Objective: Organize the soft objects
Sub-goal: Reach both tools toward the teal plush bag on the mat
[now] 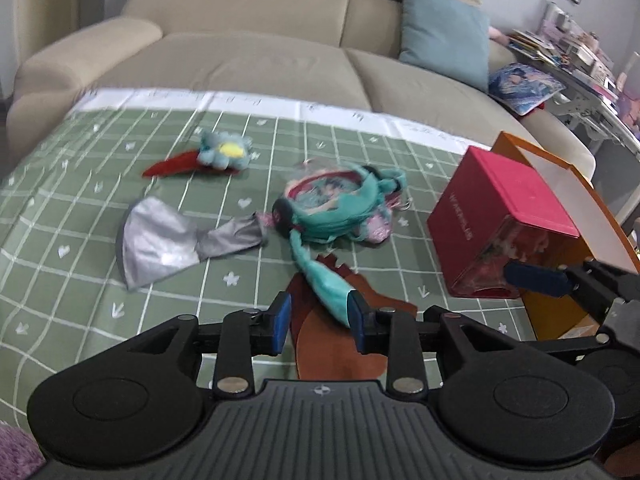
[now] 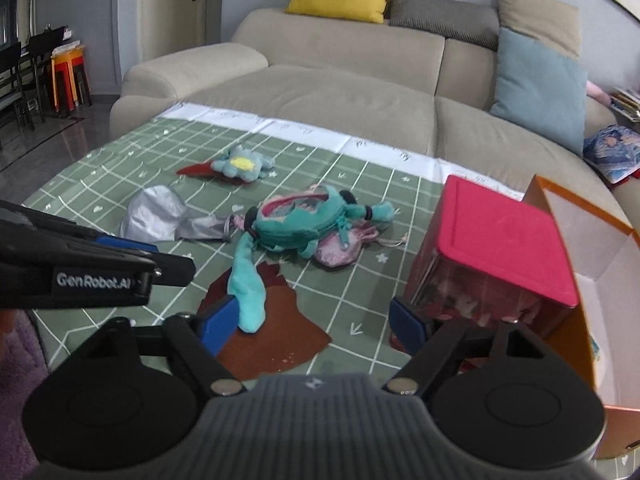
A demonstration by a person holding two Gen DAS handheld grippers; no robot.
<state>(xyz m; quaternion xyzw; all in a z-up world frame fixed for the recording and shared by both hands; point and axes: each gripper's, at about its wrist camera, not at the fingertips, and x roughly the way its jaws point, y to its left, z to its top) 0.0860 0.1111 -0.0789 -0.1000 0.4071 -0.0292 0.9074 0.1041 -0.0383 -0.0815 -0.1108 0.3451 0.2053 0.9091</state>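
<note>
Soft things lie on a green grid cloth (image 1: 80, 208): a teal plush pouch (image 1: 340, 204) with a long teal tail (image 1: 326, 280), a silver fabric piece (image 1: 160, 240), a small teal plush (image 1: 224, 150) on red felt, a pink pouch (image 2: 340, 246) and a brown felt piece (image 1: 332, 340). My left gripper (image 1: 320, 322) is open, its fingers either side of the tail's tip. My right gripper (image 2: 316, 320) is open wide beside a red box (image 2: 496, 252), the tail (image 2: 248, 288) by its left finger.
An open orange cardboard box (image 2: 600, 280) stands at the right edge, behind the red box. A beige sofa (image 2: 340, 96) with yellow, blue and grey cushions lies beyond the cloth. Cluttered shelves (image 1: 572, 60) are at the far right.
</note>
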